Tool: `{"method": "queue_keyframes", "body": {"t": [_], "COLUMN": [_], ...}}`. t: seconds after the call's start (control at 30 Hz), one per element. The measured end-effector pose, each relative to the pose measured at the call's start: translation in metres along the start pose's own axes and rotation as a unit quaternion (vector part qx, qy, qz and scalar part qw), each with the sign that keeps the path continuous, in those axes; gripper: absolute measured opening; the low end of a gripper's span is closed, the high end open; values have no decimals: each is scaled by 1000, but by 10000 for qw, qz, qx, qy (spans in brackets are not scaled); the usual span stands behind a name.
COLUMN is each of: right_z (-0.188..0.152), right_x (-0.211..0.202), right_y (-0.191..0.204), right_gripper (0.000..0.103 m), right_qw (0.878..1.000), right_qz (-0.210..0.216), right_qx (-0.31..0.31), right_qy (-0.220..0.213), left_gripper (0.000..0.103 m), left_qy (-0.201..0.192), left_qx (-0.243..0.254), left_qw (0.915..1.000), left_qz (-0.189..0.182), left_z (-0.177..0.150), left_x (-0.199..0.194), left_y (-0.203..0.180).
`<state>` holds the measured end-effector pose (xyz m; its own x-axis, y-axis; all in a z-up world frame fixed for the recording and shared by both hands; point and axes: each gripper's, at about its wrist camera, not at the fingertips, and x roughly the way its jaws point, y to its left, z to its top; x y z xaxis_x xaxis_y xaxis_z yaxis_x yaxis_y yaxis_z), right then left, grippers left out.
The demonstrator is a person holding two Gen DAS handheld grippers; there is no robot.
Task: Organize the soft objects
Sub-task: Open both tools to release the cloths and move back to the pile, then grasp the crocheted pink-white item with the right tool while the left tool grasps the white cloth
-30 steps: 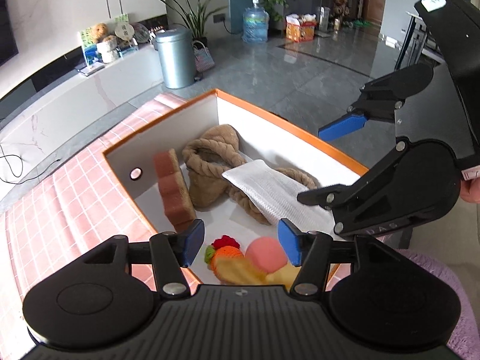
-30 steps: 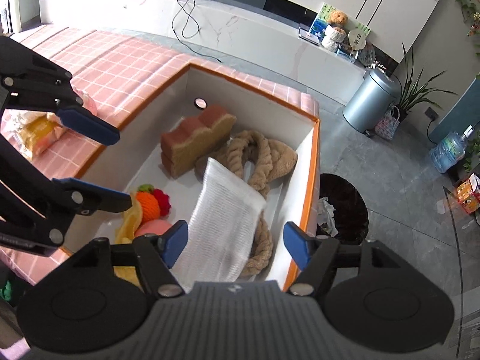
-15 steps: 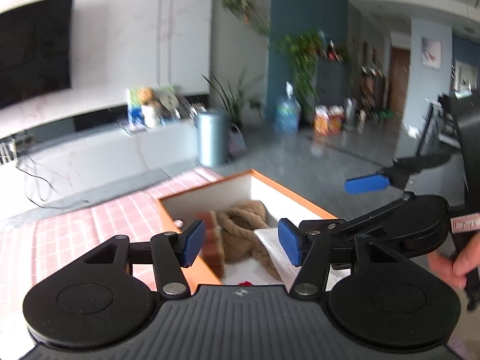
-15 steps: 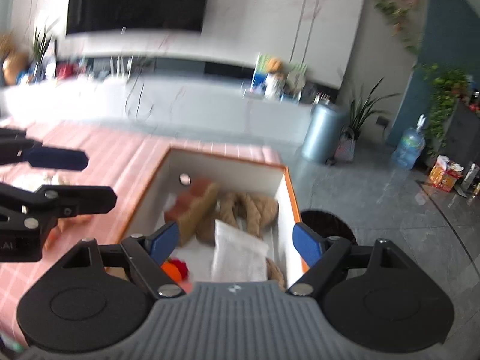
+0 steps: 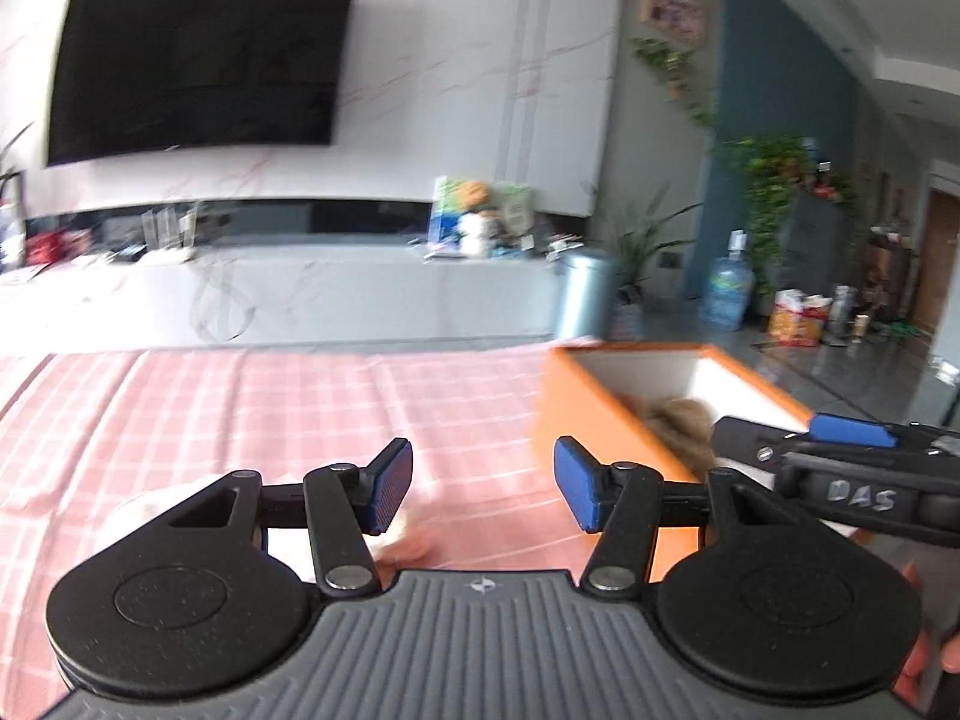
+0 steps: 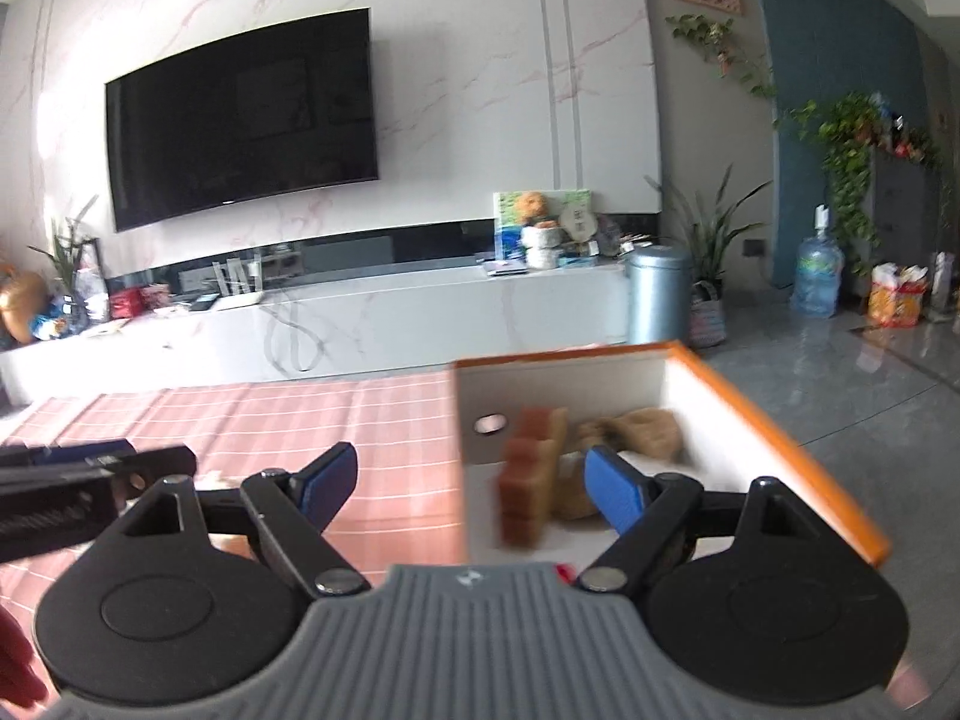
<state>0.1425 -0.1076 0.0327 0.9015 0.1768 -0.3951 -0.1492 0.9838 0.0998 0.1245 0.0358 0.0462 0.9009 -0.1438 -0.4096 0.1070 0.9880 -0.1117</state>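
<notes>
**Both tongs spread and empty beside the orange box**

The left tongs (image 5: 483, 492) stand spread, their blue pads well apart with nothing between them; behind the gap lies only the pink checked cloth (image 5: 240, 414) covering the bench. A pale, blurred object (image 5: 408, 543) sits on the cloth just below the left pad; what it is cannot be told.

The right tongs (image 6: 471, 483) are spread wider and also hold nothing. Their left pad hangs over the pink cloth, their right pad over the open orange-rimmed box (image 6: 774, 420), touching neither.

The box stands at the right end of the bench. Inside it, seen from the right wrist view, a reddish-brown sponge block (image 6: 531, 480) stands on edge near the left wall, and a tan knitted bundle (image 6: 645, 429) lies toward the back. Both are motion-blurred.

Each view catches the other tongs at its edge: the right tongs low on the right, over the box, and the left tongs low on the left.
</notes>
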Motion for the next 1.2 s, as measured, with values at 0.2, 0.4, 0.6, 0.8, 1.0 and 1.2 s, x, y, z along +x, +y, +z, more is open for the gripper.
{"method": "queue_keyframes", "body": {"t": [0.2, 0.4, 0.6, 0.8, 1.0, 1.2], "right_z": [-18, -36, -50, -49, -37, -19], "right_x": [25, 53, 73, 89, 113, 143], "right_y": [40, 65, 84, 96, 102, 97], "right_gripper": [83, 83, 83, 81, 80, 77], "right_qw": [9990, 9957, 9919, 9882, 9864, 9872], "right_qz": [334, 566, 769, 950, 1033, 1114], "right_qx": [-248, -479, -682, -872, -946, -643], "right_qy": [169, 552, 752, 831, 858, 939], "left_gripper": [65, 65, 65, 66, 87, 91], "left_qy": [259, 436, 528, 627, 864, 1151], "left_qx": [-271, -628, -826, -846, -874, -1253], "left_qw": [9986, 9958, 9931, 9915, 9895, 9822], "left_qz": [384, 499, 641, 760, 757, 798], "left_z": [-9, -27, -49, -53, -47, -34], "left_x": [1, -7, -12, -5, 14, 33], "left_y": [40, 77, 98, 110, 115, 123]}}
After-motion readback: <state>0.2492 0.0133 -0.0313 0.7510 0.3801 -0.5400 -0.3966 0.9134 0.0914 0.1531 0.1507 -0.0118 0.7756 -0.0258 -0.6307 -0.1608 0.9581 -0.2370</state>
